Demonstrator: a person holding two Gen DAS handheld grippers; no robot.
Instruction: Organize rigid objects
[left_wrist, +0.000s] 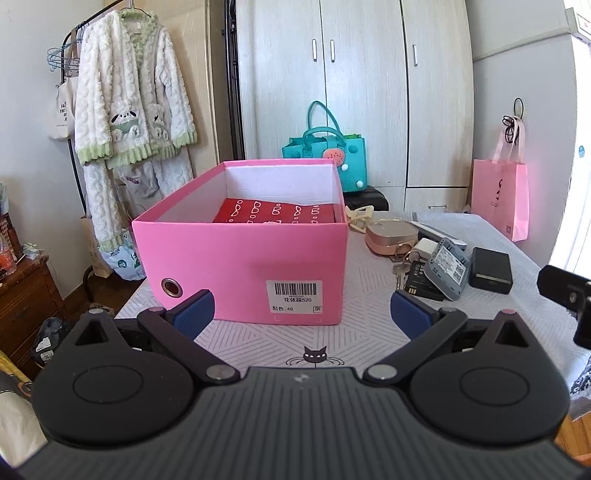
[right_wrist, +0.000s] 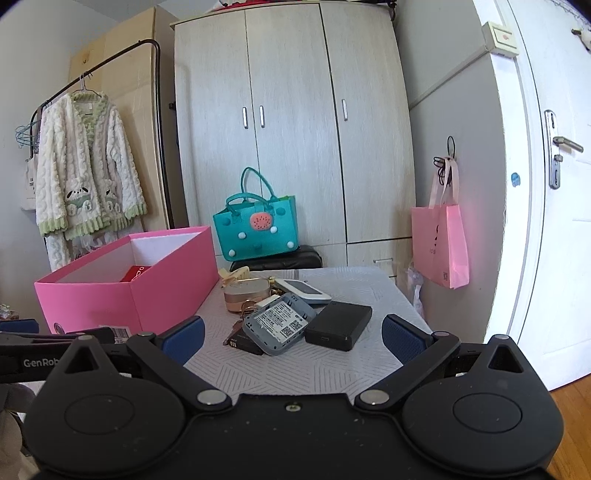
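Observation:
An open pink box (left_wrist: 240, 254) stands on the patterned table (left_wrist: 369, 332) with a red case (left_wrist: 277, 213) inside; it also shows in the right wrist view (right_wrist: 122, 295). Right of it lies a pile: a black box (right_wrist: 338, 325), a grey device with a label (right_wrist: 279, 325), a flat battery (right_wrist: 242, 343), a pink-gold case (right_wrist: 246, 294), keys (left_wrist: 400, 271), a hair claw (left_wrist: 357, 218). My left gripper (left_wrist: 301, 314) is open and empty in front of the pink box. My right gripper (right_wrist: 291, 339) is open and empty in front of the pile.
A teal bag (right_wrist: 258, 229) sits on a black stool behind the table, before a wardrobe (right_wrist: 295, 129). A pink paper bag (right_wrist: 441, 247) hangs on the right wall. A clothes rack with a fleece robe (left_wrist: 129, 103) stands at the left. A door (right_wrist: 546, 184) is right.

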